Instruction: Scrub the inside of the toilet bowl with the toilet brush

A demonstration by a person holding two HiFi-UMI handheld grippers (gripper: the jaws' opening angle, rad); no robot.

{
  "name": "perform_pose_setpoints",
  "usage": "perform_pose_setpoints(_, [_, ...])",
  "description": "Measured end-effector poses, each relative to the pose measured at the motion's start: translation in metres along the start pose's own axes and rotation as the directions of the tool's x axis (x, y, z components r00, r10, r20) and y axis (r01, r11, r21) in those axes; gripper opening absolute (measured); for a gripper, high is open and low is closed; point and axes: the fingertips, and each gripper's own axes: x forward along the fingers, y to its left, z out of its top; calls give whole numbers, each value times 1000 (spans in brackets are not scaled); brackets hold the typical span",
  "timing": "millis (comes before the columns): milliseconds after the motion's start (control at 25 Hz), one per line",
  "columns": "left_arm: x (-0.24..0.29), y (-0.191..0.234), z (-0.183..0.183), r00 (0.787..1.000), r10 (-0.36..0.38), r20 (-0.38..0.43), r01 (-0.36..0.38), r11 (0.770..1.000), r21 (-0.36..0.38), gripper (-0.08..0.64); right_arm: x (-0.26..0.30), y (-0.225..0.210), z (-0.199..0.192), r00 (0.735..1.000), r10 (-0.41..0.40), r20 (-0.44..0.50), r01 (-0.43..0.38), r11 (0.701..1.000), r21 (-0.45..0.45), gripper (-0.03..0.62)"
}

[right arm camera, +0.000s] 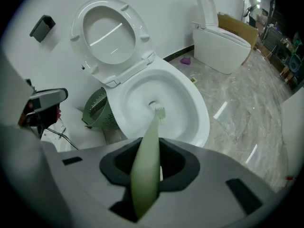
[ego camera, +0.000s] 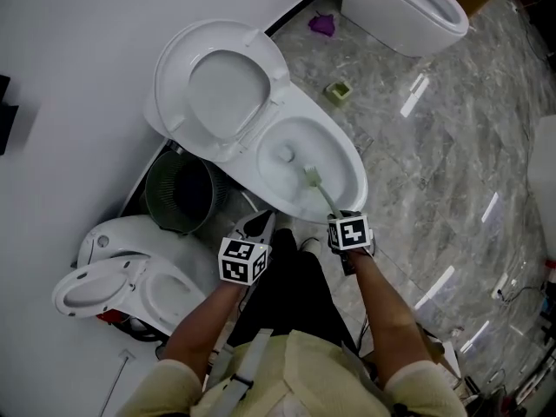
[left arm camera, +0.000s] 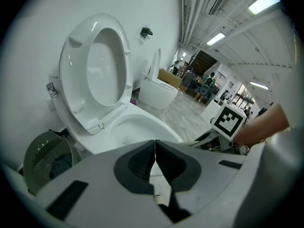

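Note:
A white toilet bowl [ego camera: 334,150] [right arm camera: 197,110] [left arm camera: 164,127] stands against the wall with its seat and lid [ego camera: 217,89] raised. A pale green toilet brush [ego camera: 320,187] [right arm camera: 149,148] reaches into the bowl; its head [right arm camera: 159,112] sits near the drain at the bottom. My right gripper [ego camera: 343,224] [right arm camera: 147,167] is shut on the brush handle, just over the bowl's front rim. My left gripper [ego camera: 259,228] [left arm camera: 155,163] is shut with nothing in it, held to the left of the bowl's front.
A dark green slatted waste bin [ego camera: 181,191] [right arm camera: 97,110] stands left of the toilet. Another toilet [ego camera: 122,276] lies lower left, and a third [ego camera: 408,7] stands at the top right. A purple thing [ego camera: 322,25] and a small green block [ego camera: 338,91] lie on the marble floor.

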Motion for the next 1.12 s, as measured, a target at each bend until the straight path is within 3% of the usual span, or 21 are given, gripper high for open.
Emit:
perform_pose_setpoints(320, [16,35,-8,998,-1,-55,0,1000,-21,14,31,1,13,996,-62,-67,60,998,-25,106])
perform_pose_setpoints(560, [30,54,-7,997,-24,-70,22,999,-28,14,51,12,12,985,-66,-158,59,997,-50,106])
perform_pose_setpoints(720, [31,68,-8,997,-20,-76,17,999,-44,14,53,29,16,986,-43,-162,40,999,-18,104])
perform_pose_setpoints(1120, [34,76,-16,994,25,-104,-33,997,-74,14,60,61,42,989,97,-109,-95,995,23,106])
